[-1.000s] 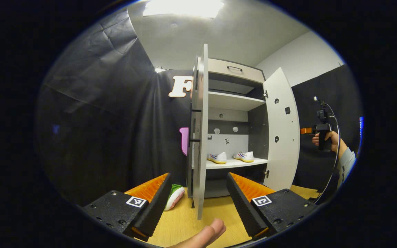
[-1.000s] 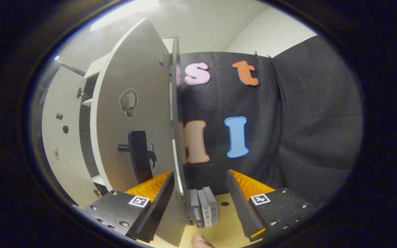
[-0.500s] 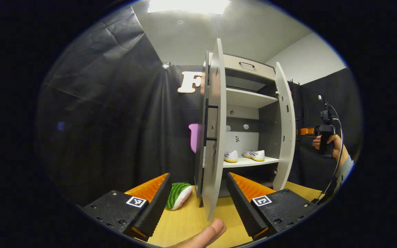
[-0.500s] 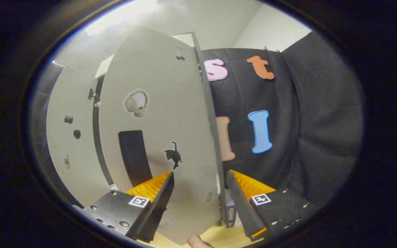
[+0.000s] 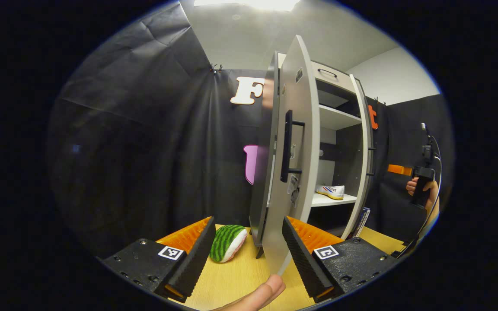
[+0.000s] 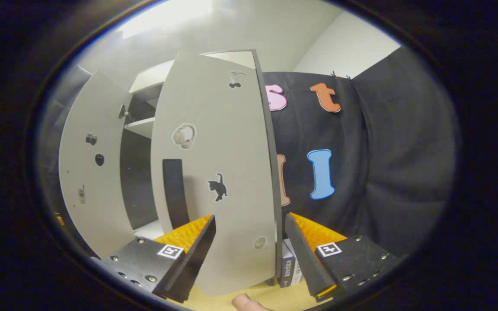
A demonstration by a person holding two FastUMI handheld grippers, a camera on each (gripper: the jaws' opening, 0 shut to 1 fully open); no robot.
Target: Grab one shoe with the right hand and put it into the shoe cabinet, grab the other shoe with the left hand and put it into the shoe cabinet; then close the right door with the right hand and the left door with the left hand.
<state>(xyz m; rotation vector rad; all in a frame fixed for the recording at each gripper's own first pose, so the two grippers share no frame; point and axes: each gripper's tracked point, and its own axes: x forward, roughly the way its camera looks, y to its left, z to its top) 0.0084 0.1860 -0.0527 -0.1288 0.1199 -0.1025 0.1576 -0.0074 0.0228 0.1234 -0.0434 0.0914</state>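
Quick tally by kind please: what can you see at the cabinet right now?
Cabinet doors: 2, left door, right door
Shoes: 1 showing, shoe
Door handles: 2, left handle, right handle
Plush watermelon slice: 1
Total: 6

The grey shoe cabinet [image 5: 339,116] stands upright, both doors ajar. A white shoe [image 5: 330,191] with striped side rests on its lower shelf, behind the black-handled left door [image 5: 293,142]; the right door [image 6: 218,172] bears stickers.

The shoe cabinet [image 5: 339,129] stands on the table [image 5: 236,276] — a shoe [image 5: 331,191] on its lower shelf, between the two part-open doors; a plush toy [image 5: 228,243] lies left of the left door [image 5: 294,142].
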